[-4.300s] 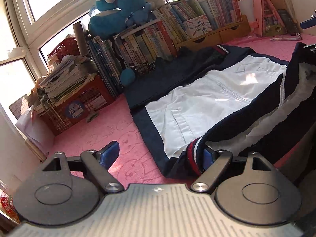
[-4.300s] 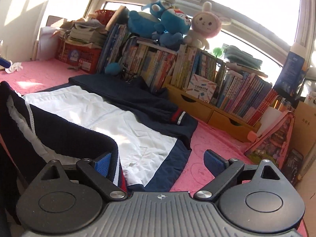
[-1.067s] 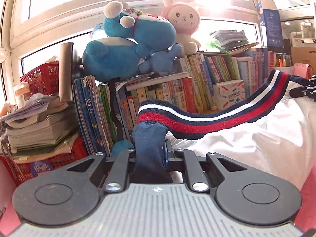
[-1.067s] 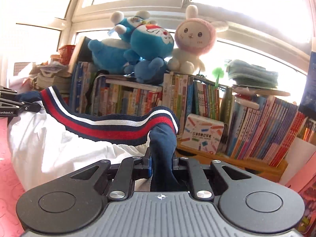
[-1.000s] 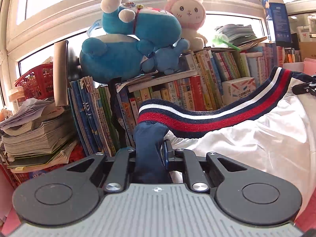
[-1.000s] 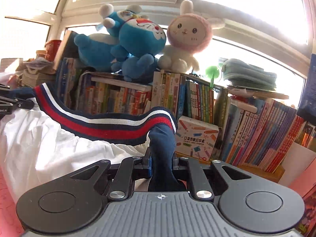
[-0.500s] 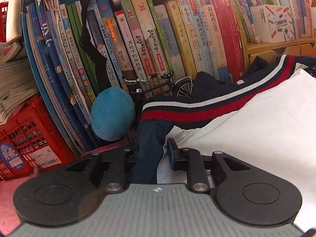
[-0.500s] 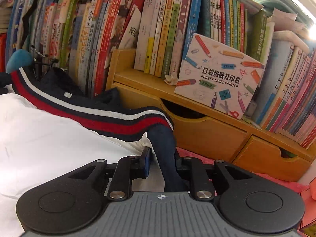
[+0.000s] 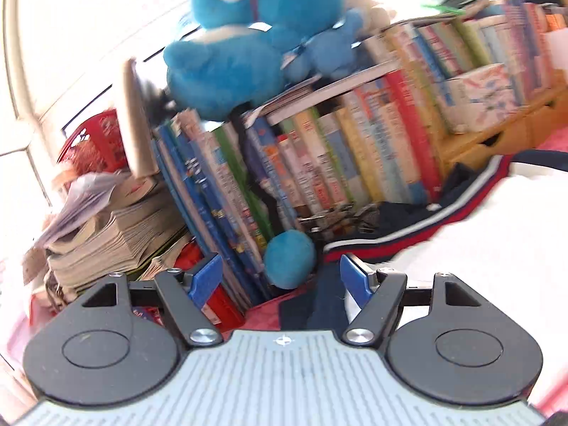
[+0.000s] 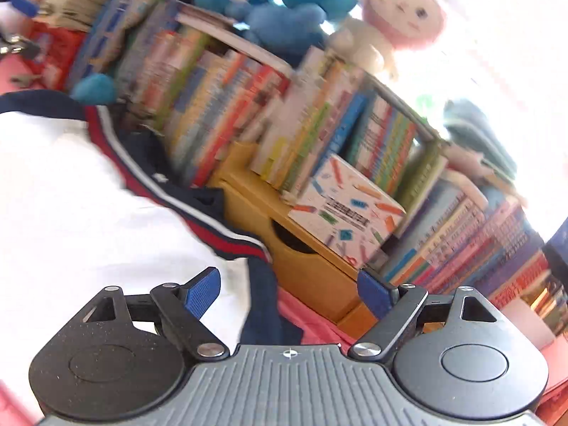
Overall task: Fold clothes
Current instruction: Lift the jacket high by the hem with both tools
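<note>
A navy and white jacket [image 9: 490, 234] with a red, white and navy striped hem [image 9: 408, 232] lies folded over on the pink cloth, its hem close to the books. My left gripper [image 9: 280, 278] is opening; a navy corner of the jacket [image 9: 319, 305] lies between and below its blue pads, which do not press on it. The same jacket [image 10: 64, 191] fills the left of the right wrist view, striped hem [image 10: 213, 227] at its far edge. My right gripper [image 10: 289, 291] is opening too, with a navy corner [image 10: 262, 305] lying loose between its spread pads.
A row of upright books [image 9: 337, 163] stands just past the hem, with blue plush toys [image 9: 248, 46] on top. A blue ball [image 9: 289, 257] and a red crate [image 9: 209, 305] with stacked papers [image 9: 106, 234] lie left. Wooden drawers [image 10: 301, 259] and a printer box [image 10: 348, 213] stand right.
Both grippers were shut on the jacket's hem corners and held them up; they brought the hem down by the books and now stand spread, the cloth released. Both views have rolled and blurred.
</note>
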`<state>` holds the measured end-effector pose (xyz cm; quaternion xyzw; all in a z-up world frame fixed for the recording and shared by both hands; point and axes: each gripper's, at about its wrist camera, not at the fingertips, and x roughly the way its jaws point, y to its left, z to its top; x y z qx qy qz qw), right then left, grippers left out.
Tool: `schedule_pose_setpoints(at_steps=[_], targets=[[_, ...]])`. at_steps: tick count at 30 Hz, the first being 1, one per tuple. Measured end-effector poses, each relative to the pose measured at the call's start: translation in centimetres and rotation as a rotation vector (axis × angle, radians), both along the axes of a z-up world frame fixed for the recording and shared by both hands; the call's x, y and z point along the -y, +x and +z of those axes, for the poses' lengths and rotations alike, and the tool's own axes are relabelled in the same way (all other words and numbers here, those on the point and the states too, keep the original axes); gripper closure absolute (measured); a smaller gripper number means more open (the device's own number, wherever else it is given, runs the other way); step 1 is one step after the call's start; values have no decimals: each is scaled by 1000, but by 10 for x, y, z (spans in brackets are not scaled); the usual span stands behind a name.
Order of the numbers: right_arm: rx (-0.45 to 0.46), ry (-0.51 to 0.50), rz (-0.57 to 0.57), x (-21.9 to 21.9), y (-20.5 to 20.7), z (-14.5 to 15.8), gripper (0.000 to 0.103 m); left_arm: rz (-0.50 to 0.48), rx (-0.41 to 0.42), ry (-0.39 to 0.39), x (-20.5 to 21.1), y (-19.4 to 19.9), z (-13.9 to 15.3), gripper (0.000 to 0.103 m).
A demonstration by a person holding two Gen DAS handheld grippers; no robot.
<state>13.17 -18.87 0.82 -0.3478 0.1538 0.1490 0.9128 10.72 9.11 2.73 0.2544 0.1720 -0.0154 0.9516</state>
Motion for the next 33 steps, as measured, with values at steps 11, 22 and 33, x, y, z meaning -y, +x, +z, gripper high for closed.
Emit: schedule_pose_setpoints(at_steps=[11, 22, 33], targets=[[-156, -138, 311, -73, -79, -51, 37, -325, -171, 213, 101, -59, -86, 45], [-68, -189, 266, -96, -53, -49, 65, -265, -181, 78, 97, -24, -62, 82], [-8, -475, 117, -33, -46, -75, 79, -322, -137, 584, 71, -41, -113, 78]])
